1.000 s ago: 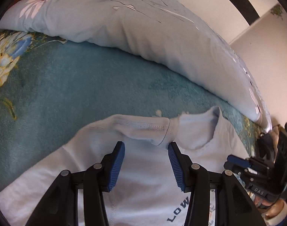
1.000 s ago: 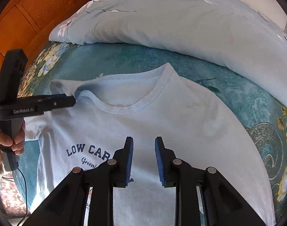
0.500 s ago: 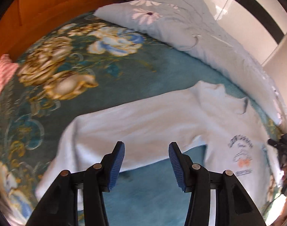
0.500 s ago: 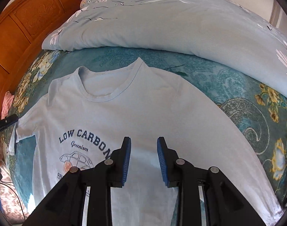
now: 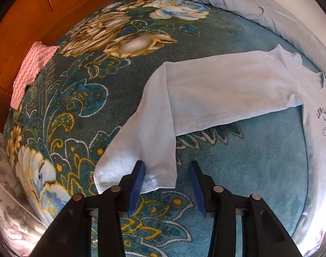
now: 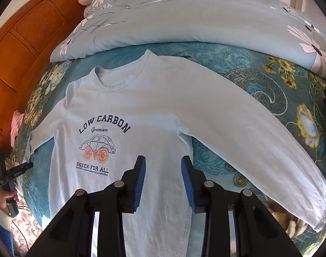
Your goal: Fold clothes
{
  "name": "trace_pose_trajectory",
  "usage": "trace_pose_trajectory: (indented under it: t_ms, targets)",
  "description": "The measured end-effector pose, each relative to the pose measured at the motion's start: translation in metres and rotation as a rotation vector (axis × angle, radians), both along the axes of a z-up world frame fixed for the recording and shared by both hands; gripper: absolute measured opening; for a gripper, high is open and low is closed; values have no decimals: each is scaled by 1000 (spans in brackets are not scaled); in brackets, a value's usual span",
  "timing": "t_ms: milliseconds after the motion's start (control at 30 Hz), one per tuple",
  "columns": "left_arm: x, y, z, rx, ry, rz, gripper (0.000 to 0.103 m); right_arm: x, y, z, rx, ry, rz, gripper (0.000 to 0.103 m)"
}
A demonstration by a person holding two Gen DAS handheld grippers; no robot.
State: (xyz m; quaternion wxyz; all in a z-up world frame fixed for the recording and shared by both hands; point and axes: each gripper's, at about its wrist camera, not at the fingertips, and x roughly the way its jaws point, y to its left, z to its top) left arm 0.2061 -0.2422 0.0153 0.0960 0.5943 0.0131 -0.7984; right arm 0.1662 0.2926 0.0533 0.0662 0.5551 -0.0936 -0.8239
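A pale blue long-sleeved shirt [image 6: 141,107] printed "LOW CARBON" lies face up on the teal floral blanket [image 6: 259,81], both sleeves spread out. My left gripper [image 5: 166,178] is open just above the cuff end of the shirt's left sleeve [image 5: 205,94], which bends toward me. My right gripper [image 6: 163,176] is open over the shirt's body, near the seam below the right armpit. The left gripper also shows in the right wrist view [image 6: 15,171], held in a hand at the far left.
A light blue floral duvet [image 6: 195,15] lies bunched along the far side of the bed. A wooden headboard [image 6: 24,42] stands at the left. A pink zigzag cloth [image 5: 32,70] hangs at the blanket's edge by the headboard.
Both grippers have pulled back from the collar. The left one swung out along the sleeve to its cuff; the right one backed down over the chest. The collar now lies flat.
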Motion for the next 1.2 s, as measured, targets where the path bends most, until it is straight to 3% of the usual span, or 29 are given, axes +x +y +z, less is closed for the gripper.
trace_pose_trajectory:
  t_ms: [67, 133, 200, 267, 433, 567, 667, 867, 1033, 1133, 1200]
  targets:
    - [-3, -1, 2, -27, -17, -8, 6, 1, 3, 0, -4, -3, -4, 35]
    - [-5, -3, 8, -7, -34, -5, 5, 2, 6, -2, -19, -9, -16, 35]
    - [-7, -7, 25, 112, -17, 34, 5, 2, 10, -5, -43, -16, -30, 35]
    - [-10, -6, 54, 291, 36, 77, 5, 4, 12, -7, -62, -22, -38, 35]
    - [-41, 29, 129, 680, 157, 35, 4, 10, 22, -8, -82, -28, -44, 35]
    - [-94, 92, 154, 808, 140, -92, 4, 16, 36, -9, -101, -35, -77, 35]
    - [-136, 152, 146, 858, 85, -180, 4, 21, 50, -7, -124, -42, -111, 35]
    - [-202, 266, 92, 933, -61, -254, 4, 43, 80, 0, -119, -58, -187, 35]
    - [-228, 336, 38, 841, -137, -273, 5, 63, 106, 7, -105, -71, -250, 35]
    - [-232, 359, 12, 811, -140, -258, 7, 75, 121, 11, -97, -79, -288, 35]
    - [-231, 367, 4, 824, -131, -262, 18, 83, 133, 11, -109, -87, -328, 35]
